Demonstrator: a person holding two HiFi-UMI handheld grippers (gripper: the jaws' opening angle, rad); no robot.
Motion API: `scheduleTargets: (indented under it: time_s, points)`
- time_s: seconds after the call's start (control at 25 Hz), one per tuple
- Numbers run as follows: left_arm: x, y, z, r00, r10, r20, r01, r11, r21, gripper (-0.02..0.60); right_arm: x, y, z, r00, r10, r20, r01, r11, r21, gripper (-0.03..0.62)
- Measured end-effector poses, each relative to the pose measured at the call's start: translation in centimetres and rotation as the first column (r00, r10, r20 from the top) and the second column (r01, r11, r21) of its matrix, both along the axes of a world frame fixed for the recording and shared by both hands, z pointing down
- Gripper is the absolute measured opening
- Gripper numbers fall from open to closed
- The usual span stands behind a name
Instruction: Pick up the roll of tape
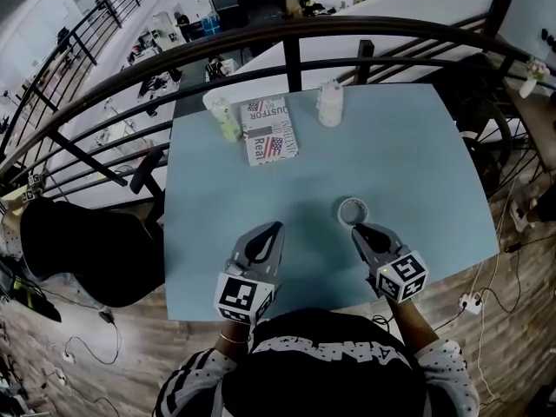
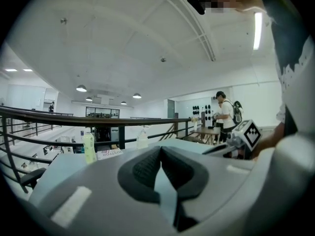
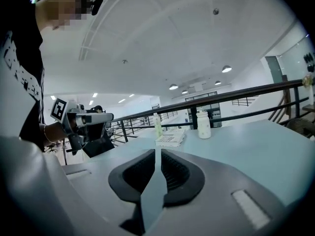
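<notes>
The roll of tape point(image 1: 353, 210), a small pale ring, lies flat on the light blue table point(image 1: 408, 163), right of centre toward the near edge. My right gripper point(image 1: 357, 228) is just behind it, its tips a short way from the ring. In the right gripper view a narrow slit shows between the jaws of the right gripper point(image 3: 156, 152), with nothing in it; the tape is hidden below its body. My left gripper point(image 1: 275, 227) hovers to the left, apart from the tape. In its own view the left gripper point(image 2: 160, 149) has its tips meeting, holding nothing.
At the table's far side stand a pale green bottle point(image 1: 223, 115) and a white bottle point(image 1: 329, 102), with a printed book point(image 1: 270, 130) lying between them. A dark railing point(image 1: 292, 59) runs behind the table. A black chair point(image 1: 82, 246) sits off the left edge.
</notes>
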State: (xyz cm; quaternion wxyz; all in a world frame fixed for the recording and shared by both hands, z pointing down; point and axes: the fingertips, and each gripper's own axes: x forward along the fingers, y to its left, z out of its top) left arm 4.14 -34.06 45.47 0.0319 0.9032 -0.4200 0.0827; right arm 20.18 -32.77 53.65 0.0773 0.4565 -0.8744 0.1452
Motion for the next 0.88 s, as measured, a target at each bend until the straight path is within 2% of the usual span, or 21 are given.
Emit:
scheduleTargets:
  time_s: [0.2,0.32,0.64,0.88]
  points:
    - [-1.4,-0.7,1.1,1.000,-0.015,0.026,0.016,1.000,-0.025,0.000,-0.6,-1.4,2.5,0.997,-0.027,-0.076,0.024,0.999,-0.033,0.052]
    - [-2.0,-1.2,1.3,0.999,-0.034,0.025,0.035,0.999,-0.016,0.000,-0.9,-2.3,4.0,0.991,-0.047,-0.125,0.040,0.997,-0.059,0.061]
    - [-2.3,-1.8,2.6,0.999,-0.030,0.020,0.031,0.999,-0.033,0.000,-0.8,-3.3,8.6,0.966,-0.080,-0.246,0.042,0.987,-0.157,0.080]
    - [-2.2,-2.6,3.0,1.000,-0.022,0.017,0.023,0.999,-0.045,0.000,-0.6,-4.2,10.6,0.937,-0.112,-0.332,0.051,0.981,-0.189,0.101]
